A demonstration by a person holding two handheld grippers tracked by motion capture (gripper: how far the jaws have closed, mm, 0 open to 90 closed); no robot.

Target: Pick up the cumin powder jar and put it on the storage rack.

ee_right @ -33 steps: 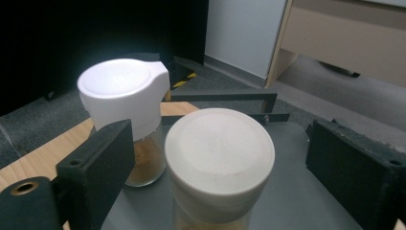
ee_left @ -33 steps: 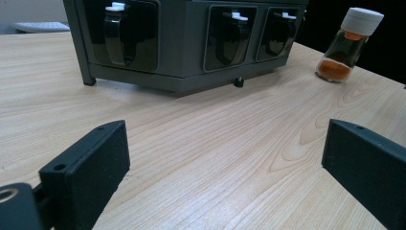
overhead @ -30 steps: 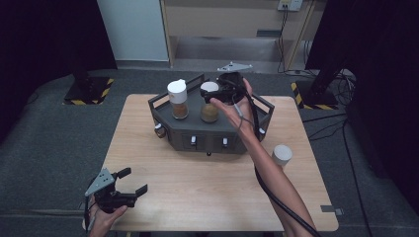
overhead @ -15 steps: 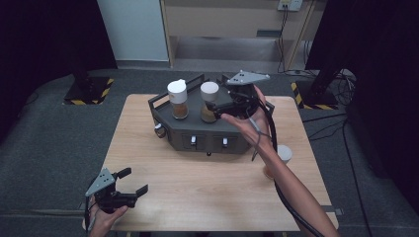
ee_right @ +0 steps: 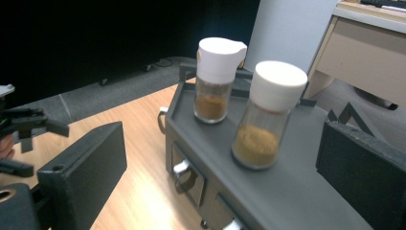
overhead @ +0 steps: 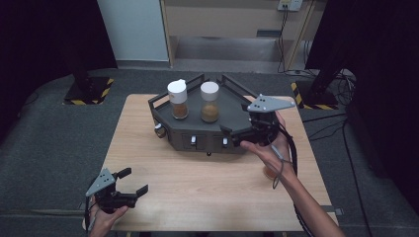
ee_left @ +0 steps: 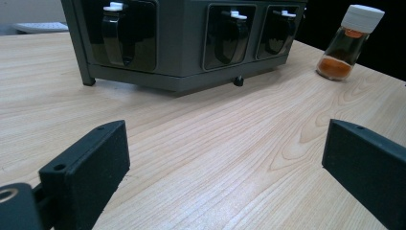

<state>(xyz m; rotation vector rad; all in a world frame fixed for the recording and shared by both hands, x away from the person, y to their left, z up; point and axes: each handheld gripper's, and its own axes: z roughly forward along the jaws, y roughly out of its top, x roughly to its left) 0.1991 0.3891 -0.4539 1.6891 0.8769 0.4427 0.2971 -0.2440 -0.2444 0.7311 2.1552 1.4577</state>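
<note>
The wooden tabletop carried everything, and it gave both hands room to work from the near edge. On its far half stood a dark grey rack with a low rail round its flat top and a row of small drawers in its front face, a place meant for spice jars. Two jars stood upright on that top, just beside each other: the flip-cap jar nearer the left rail and the round-cap jar to its right, both with brown powder settled low in the glass.

A third jar, white-capped with orange powder, stood alone on the bare wood well to the right of the rack; in the high view the person's right forearm covered most of it. It looked to be the next one due for the rack.

The right gripper hung over the rack's right front corner, apart from the round-cap jar. Its fingers had just been opening and stood wide with nothing between them, which fits a jar freshly set down.

The left gripper waited low at the near left corner, out of the way, its fingers spread wide over bare wood and holding nothing.
</note>
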